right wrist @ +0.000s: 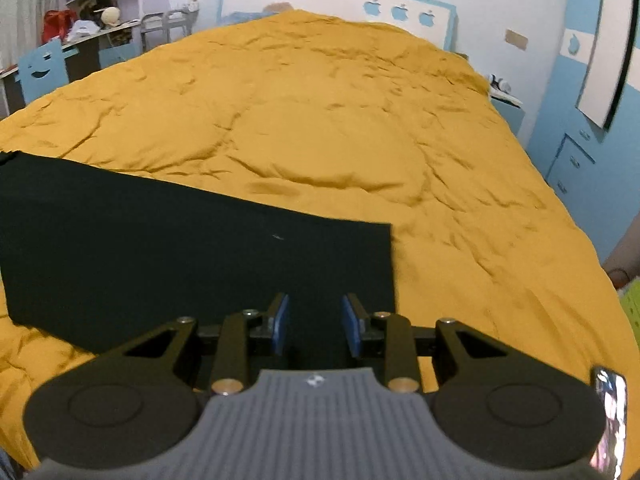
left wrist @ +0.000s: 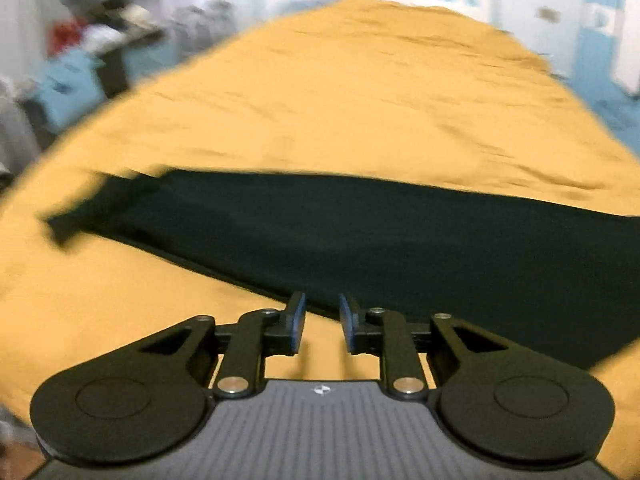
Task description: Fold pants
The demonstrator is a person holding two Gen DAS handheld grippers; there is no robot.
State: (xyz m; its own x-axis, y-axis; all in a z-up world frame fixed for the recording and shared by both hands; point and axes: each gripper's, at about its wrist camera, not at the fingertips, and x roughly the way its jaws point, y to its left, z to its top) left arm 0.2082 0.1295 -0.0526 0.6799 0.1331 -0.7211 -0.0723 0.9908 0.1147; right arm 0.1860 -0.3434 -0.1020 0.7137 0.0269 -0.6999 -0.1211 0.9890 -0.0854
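Left wrist view: my left gripper (left wrist: 322,322) gapes empty at the pants' (left wrist: 360,240) near edge. My right gripper (right wrist: 314,322), also parted, hovers over their 3 o'clock end; bedspread (right wrist: 320,120) stretches toward 12.

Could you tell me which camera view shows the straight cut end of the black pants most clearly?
The right wrist view: it is sharp, and the pants end in a crisp straight edge ahead of the right gripper. The left wrist view is motion-blurred and shows only the long body and a smeared far end.

Black gripper (right wrist: 314,322), seemingly blue-padded
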